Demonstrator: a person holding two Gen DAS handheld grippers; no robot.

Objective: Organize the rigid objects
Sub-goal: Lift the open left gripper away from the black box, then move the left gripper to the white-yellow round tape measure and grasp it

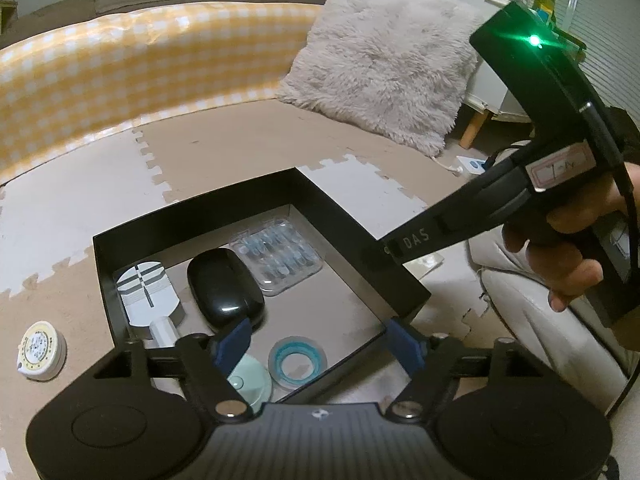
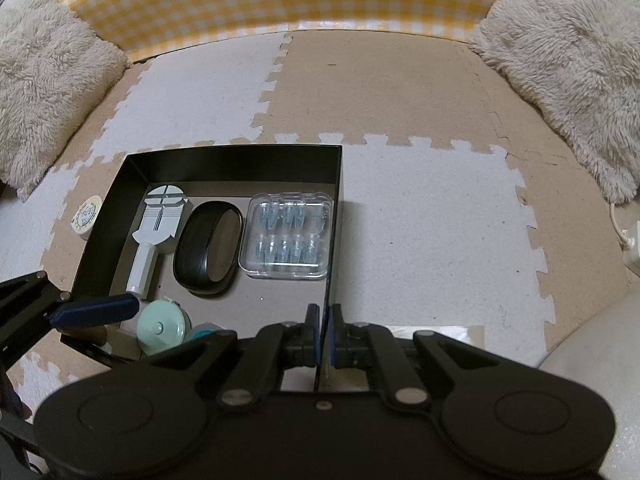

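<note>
Looks nearly done: the black box [image 2: 240, 160] already holds the watch tool [image 2: 160, 220], black case [image 2: 208, 248], clear blister pack [image 2: 288, 236], mint tape measure [image 2: 162, 328] and tape roll [image 1: 298, 362]. Only the yellow-faced tin [image 1: 40, 350] sits outside the box's left wall. Right gripper [image 2: 324, 320] is pinching the box's right wall, left gripper [image 1: 320, 344] spread wide over its near end

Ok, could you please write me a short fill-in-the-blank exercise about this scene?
Between the white tool and the clear case lies a black ___.
The yellow tape measure lies ___ the black box.
The right claw is shut on the box's wall, while the left claw is ___.
Missing: mouse; outside; open.
</note>
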